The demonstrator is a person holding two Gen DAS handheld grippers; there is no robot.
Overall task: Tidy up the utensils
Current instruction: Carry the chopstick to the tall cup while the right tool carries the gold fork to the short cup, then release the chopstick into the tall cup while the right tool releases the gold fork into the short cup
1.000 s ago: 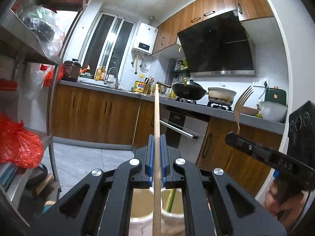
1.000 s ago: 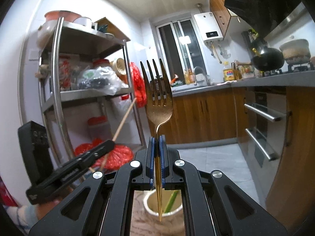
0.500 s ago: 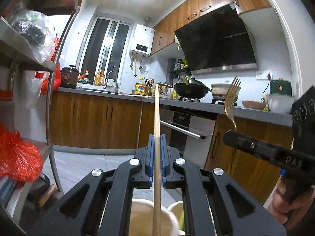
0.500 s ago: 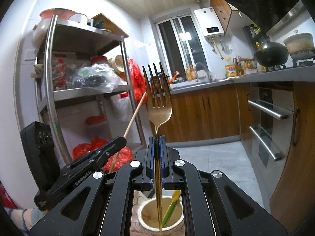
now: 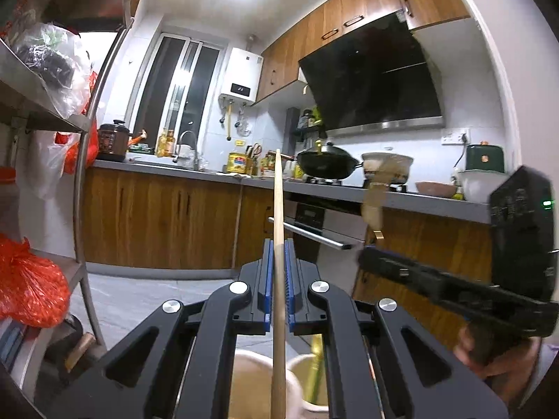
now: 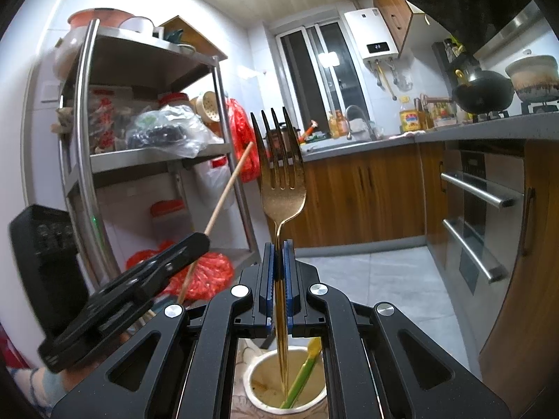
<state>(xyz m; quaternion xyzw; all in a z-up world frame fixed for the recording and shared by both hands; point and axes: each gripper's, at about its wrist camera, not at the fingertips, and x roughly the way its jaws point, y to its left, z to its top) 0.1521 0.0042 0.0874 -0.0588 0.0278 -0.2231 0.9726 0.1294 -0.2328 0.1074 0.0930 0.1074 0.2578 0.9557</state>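
Left jaws: While pointing level, the left gripper is clamped tight on a wooden chopstick, blue pads pressed to both its sides.
Right jaws: the right gripper is closed just as tightly on the thin handle of a fork.
Chopstick look: pale, plain, straight wood; it stands upright toward 12 o'clock from the left jaws, and its lower end runs down at 6 o'clock over a cream holder.
Fork look: gold-coloured metal, four dark-tipped tines up at 12 o'clock, a speckled neck; its handle tip hangs down inside the mouth of a white ceramic cup.
Cup contents: a yellow and green utensil leans in it, at 5 o'clock from the fork's handle.
Each from the other view: from the left wrist the right gripper lies at 3 o'clock and the fork above it is blurred; from the right wrist the left gripper lies at 9 o'clock, chopstick slanting toward 1 o'clock.
Writing: the water heater shows a small lit display, too small to read; the yellow oil bottle's label and the red characters on a shelf package cannot be read.
Further out: steel rack, wok on the stove.
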